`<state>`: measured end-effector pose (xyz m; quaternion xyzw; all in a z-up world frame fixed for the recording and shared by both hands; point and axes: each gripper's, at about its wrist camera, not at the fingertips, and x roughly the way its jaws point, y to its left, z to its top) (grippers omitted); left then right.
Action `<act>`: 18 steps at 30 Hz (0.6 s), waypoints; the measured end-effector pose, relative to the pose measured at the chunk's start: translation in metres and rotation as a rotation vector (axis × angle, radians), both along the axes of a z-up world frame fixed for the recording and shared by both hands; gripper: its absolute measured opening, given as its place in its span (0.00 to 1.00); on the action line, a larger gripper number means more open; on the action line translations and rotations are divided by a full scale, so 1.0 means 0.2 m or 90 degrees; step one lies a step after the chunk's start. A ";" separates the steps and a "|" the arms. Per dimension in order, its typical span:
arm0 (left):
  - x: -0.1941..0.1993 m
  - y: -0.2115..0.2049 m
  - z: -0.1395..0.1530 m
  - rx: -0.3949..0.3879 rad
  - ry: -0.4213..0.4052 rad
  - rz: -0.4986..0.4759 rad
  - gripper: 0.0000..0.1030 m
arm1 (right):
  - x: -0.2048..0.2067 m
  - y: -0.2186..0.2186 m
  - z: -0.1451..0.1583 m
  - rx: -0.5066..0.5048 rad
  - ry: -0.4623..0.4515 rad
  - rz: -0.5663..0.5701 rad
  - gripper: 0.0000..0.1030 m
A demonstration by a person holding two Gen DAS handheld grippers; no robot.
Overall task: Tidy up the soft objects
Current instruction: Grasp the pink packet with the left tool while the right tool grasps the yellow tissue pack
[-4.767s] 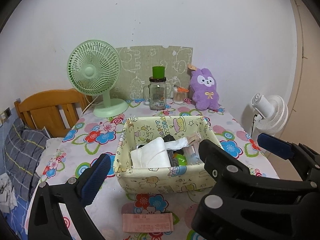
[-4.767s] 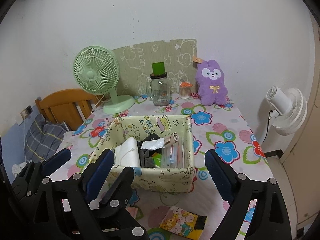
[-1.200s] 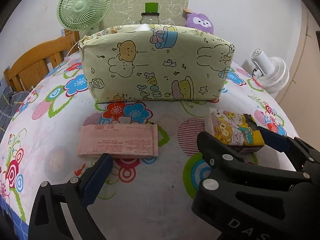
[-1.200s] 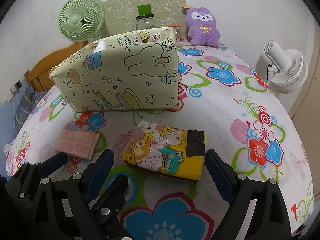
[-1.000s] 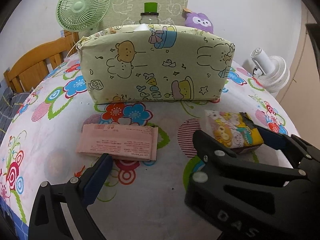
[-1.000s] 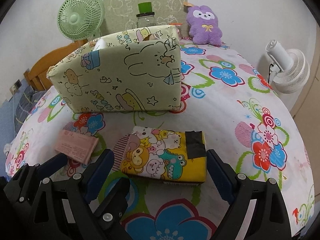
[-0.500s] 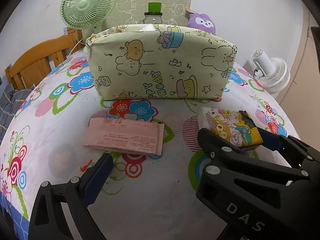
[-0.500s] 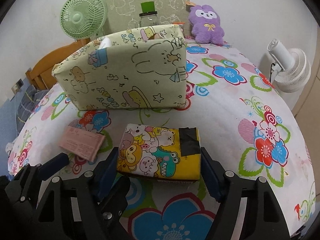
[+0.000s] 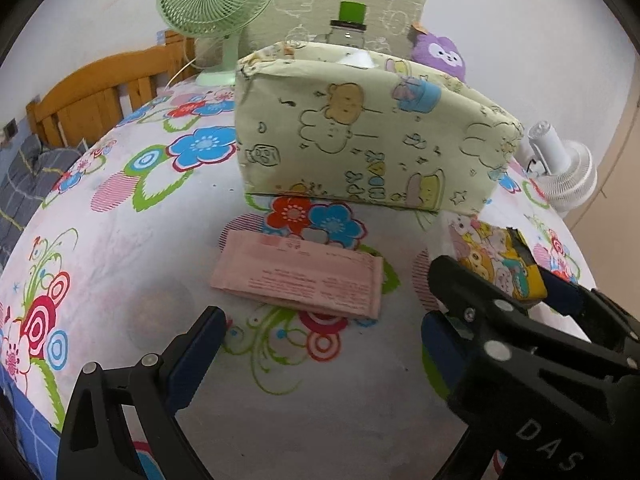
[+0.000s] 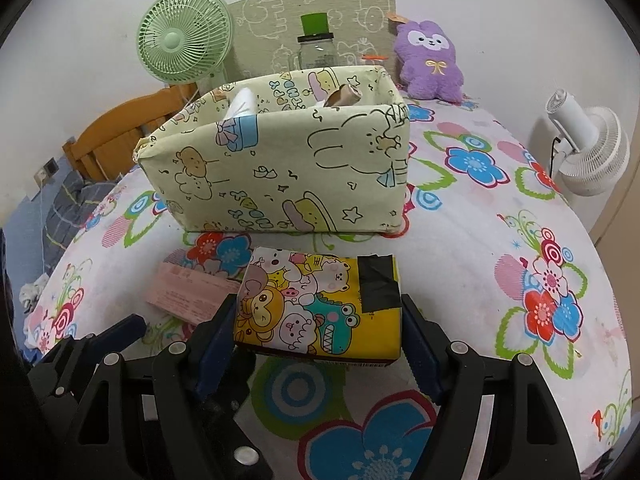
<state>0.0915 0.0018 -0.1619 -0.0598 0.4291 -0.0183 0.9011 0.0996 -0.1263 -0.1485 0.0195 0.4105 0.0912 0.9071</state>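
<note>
A yellow cartoon-print tissue pack (image 10: 320, 308) sits between the pads of my right gripper (image 10: 318, 324), which press on its two sides; the gripper is shut on it. The left wrist view shows the same pack (image 9: 496, 260) at the right. A flat pink tissue pack (image 9: 300, 280) lies on the flowered cloth just ahead of my left gripper (image 9: 316, 342), which is open and empty. The pink pack (image 10: 188, 292) lies left of the yellow one. Behind both stands a pale green cartoon fabric basket (image 10: 280, 176) holding white cloth and small items.
A purple plush (image 10: 430, 60), a glass jar with a green lid (image 10: 316, 48) and a green fan (image 10: 184, 40) stand at the back by the wall. A white fan (image 10: 588, 152) is off the table's right edge, a wooden chair (image 10: 116, 132) at the left.
My right gripper's jaws have narrowed from wide open around the yellow pack to pressing on its sides. The left gripper has shifted and rolled, bringing the pink pack to the middle of its view.
</note>
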 end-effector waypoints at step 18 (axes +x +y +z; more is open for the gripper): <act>0.11 0.01 0.00 0.016 -0.005 -0.010 0.96 | 0.11 0.04 -0.01 -0.010 0.005 -0.001 0.75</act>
